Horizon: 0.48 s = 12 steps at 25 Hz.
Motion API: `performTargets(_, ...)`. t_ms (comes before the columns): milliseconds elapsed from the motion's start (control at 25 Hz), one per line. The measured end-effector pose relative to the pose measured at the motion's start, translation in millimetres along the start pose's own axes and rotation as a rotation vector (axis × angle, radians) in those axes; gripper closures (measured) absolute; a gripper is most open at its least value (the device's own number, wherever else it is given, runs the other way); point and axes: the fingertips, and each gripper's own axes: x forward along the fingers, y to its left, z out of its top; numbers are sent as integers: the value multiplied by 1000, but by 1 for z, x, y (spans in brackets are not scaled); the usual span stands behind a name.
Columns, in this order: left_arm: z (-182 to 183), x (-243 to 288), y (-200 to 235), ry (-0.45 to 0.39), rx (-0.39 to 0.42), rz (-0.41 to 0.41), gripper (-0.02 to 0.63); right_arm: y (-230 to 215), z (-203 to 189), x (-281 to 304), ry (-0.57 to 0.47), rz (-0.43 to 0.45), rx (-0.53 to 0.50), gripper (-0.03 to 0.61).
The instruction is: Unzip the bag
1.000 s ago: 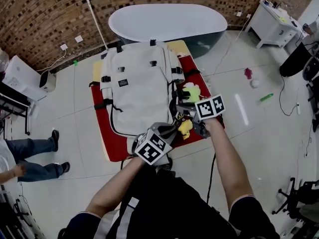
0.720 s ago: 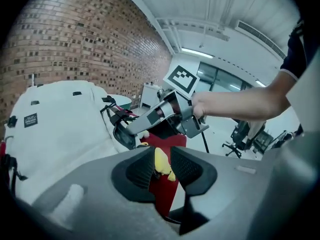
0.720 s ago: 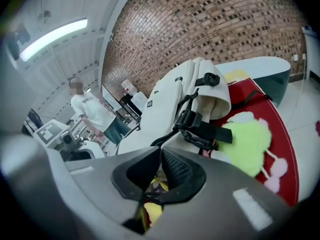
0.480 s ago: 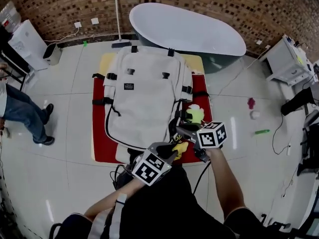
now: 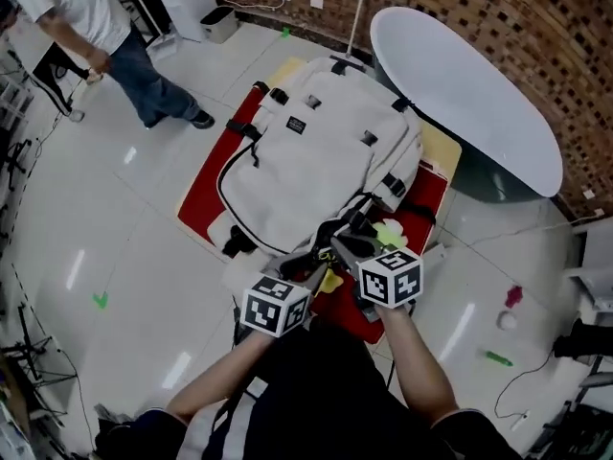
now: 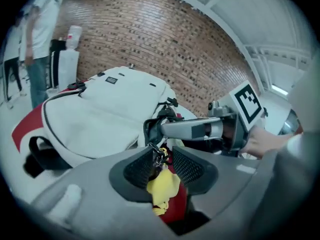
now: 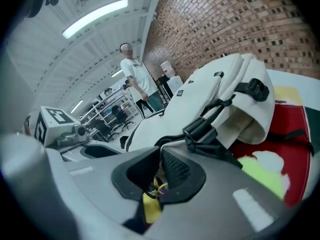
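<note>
1. A person in a white shirt (image 5: 86, 17) stands at the far left.
2. The off-white fabric backpack (image 5: 316, 156) lies flat on a red mat (image 5: 206, 195).
3. The left claw (image 6: 162, 154) has just been opening. Its jaws stand apart around a metal zipper pull (image 6: 159, 158) bearing a yellow tag (image 6: 162, 186).
4. The right claw (image 7: 159, 166) is pinched on a thin yellow cord (image 7: 157, 188).
5. A white oval bathtub (image 5: 469, 94) stands at the right.

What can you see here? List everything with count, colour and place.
mat: one, red, centre
backpack: one, off-white, on the mat
toy: one, lime green, right of the backpack
tag: one, yellow, at the backpack's near corner
bathtub: one, white, behind the backpack
bystander: one, white top, far left
left gripper: one, grey, jaws just been opening, apart around the tag
right gripper: one, grey, shut on the tag
</note>
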Motion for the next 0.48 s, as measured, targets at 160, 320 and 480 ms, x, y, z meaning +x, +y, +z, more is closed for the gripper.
performTargets(160,-1,5,4,-92,-150,126,486,-2,-4,-2,23,21,-36,555)
performTargets(320,0,0,7,-181,-241,217,489,0,-6,-2,6,20,-41,554)
performTargets(480,-1,-2,7,-255,-407,242,489,0,-7,-4,17,46,-83,554)
